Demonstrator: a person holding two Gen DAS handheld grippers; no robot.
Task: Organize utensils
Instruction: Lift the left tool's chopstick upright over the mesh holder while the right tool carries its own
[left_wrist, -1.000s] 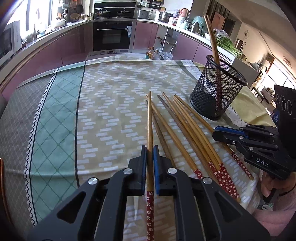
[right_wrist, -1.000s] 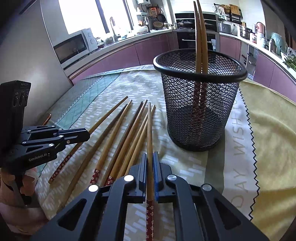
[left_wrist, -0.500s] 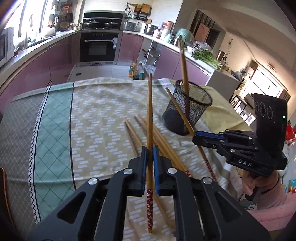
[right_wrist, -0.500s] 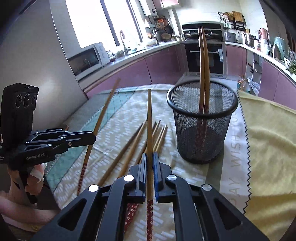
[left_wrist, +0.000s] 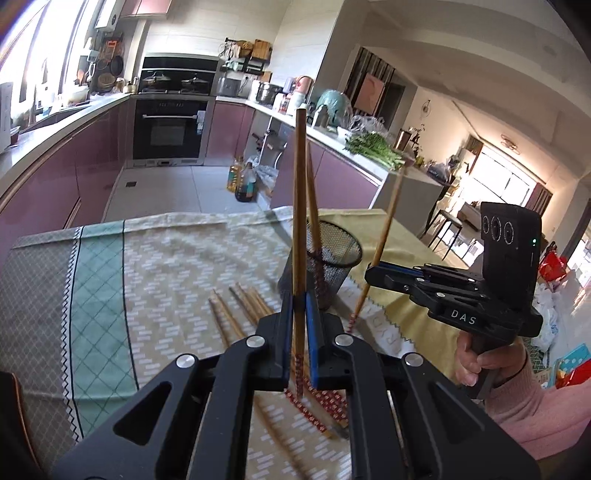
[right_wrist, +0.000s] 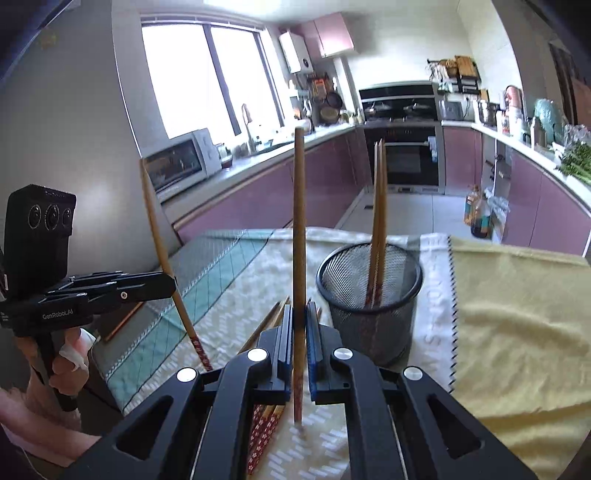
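Note:
My left gripper (left_wrist: 299, 295) is shut on a wooden chopstick (left_wrist: 299, 203) with a red patterned end, held clear above the table. My right gripper (right_wrist: 299, 306) is shut on a second chopstick (right_wrist: 298, 221) of the same kind, also in the air. Each gripper shows in the other's view: the right gripper (left_wrist: 369, 275) to the right of the holder, the left gripper (right_wrist: 171, 286) at the left. A black mesh holder (right_wrist: 369, 295) stands on the table just beyond both, with two chopsticks (right_wrist: 378, 221) upright in it. Several loose chopsticks (left_wrist: 240, 306) lie on the cloth below.
A patterned tablecloth (left_wrist: 166, 277) covers the table, with a yellow cloth (right_wrist: 517, 314) to the right of the holder. A person's hands (left_wrist: 476, 362) grip both handles. Purple kitchen cabinets, an oven and oil bottles (left_wrist: 243, 181) on the floor lie beyond the table's far edge.
Both grippers have risen from the table, each lifting its chopstick out of the loose pile. The holder now sits lower and farther off in both views.

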